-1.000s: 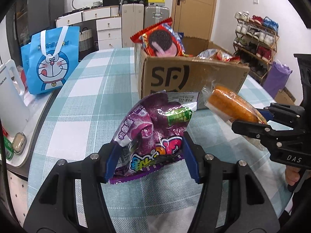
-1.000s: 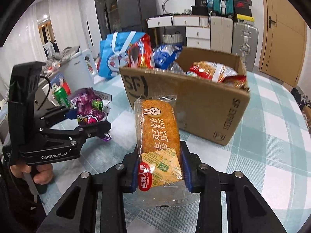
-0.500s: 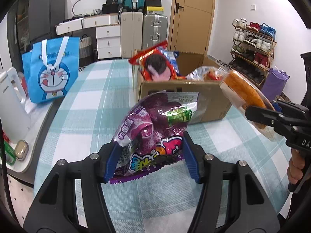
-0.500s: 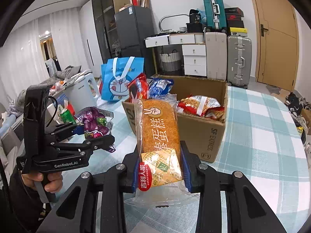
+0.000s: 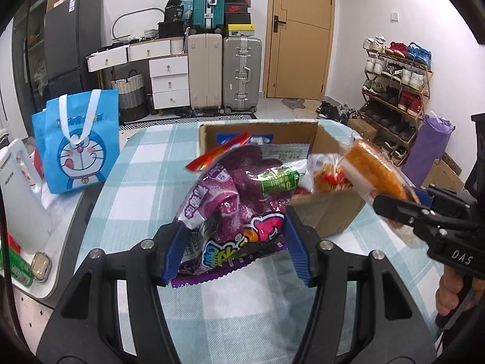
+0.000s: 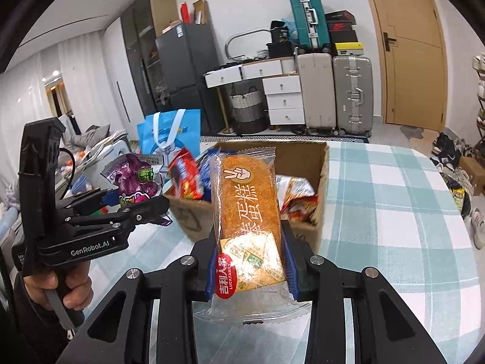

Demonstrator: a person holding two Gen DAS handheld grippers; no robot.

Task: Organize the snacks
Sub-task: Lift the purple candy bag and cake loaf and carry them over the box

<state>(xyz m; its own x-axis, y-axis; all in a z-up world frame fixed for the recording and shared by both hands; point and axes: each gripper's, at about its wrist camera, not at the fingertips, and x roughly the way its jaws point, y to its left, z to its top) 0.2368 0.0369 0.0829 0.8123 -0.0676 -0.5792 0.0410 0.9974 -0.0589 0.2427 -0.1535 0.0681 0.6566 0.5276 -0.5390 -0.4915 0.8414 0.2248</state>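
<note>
Height is what I have gained in the last second: both grippers have risen from beside the cardboard box until I look down into its open top. My left gripper is clamped on the purple candy bag, my right gripper on the orange cake packet, both held above the box's near edge. I judge both snacks are ready to drop in among the packets already inside.

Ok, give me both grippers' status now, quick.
Left gripper: closed on the purple candy bag.
Right gripper: closed on the wrapped orange cake.
</note>
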